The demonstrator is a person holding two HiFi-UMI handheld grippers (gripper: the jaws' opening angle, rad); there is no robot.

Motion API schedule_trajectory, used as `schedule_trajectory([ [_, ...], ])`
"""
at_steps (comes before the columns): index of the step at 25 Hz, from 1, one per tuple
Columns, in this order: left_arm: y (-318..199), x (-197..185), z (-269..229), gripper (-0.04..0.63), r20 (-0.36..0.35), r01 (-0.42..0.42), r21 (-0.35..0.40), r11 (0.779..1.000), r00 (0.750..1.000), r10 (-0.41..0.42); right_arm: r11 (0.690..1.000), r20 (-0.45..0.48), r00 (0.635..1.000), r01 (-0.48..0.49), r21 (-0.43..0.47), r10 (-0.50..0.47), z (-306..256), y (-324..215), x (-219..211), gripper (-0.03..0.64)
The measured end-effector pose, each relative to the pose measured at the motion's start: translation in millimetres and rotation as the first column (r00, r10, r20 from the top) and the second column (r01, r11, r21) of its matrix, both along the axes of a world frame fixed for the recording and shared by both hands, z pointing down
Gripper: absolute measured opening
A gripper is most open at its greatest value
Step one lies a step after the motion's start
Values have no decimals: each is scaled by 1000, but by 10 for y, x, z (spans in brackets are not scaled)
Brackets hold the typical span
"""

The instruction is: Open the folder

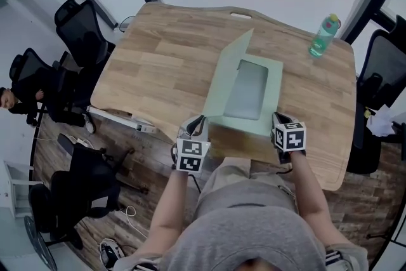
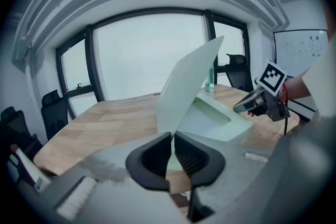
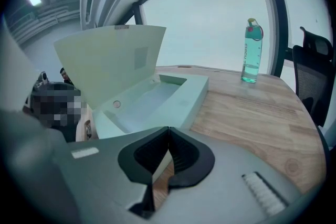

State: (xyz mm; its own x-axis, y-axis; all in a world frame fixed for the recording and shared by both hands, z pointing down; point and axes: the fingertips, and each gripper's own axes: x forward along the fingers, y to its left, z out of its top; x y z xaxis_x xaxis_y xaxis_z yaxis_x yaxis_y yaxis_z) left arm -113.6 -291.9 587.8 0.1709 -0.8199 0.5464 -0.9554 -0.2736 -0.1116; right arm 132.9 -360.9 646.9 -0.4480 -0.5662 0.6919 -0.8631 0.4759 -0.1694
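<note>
Clamping left gripper [image 2: 172, 136] jaws on raised cover [image 2: 186, 81] of pale green box folder [image 1: 274, 95] at 7 o'clock. Pinching folder's 5 o'clock corner in shut right gripper [image 3: 168, 131]. Noting teal bottle [image 1: 323, 36] standing at 1 o'clock.

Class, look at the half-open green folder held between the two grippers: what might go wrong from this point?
1. The left gripper pinches the thin cover only at its near corner, so the raised cover may slip out and drop shut.
2. The folder lies close to the near edge of the table, with the right gripper shut on its near rim. Further lifting might drag it off.
</note>
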Motion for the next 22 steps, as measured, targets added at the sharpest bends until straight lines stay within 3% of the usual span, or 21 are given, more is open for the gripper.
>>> schedule_trajectory([
  [6, -7, -274, 32, 15, -23, 111, 13, 994, 994, -110, 1000, 0, 1000, 1, -2, -1, -2, -9, -6, 3],
  [13, -37, -586, 75, 12, -80, 240, 10, 971, 968, -239, 1000, -21, 1000, 16, 10, -16, -4, -2, -10, 3],
  [22, -36, -966, 330, 34, -89, 404, -40, 914, 909, -406, 1000, -21, 1000, 13, -1, -13, -6, 3, -20, 3],
])
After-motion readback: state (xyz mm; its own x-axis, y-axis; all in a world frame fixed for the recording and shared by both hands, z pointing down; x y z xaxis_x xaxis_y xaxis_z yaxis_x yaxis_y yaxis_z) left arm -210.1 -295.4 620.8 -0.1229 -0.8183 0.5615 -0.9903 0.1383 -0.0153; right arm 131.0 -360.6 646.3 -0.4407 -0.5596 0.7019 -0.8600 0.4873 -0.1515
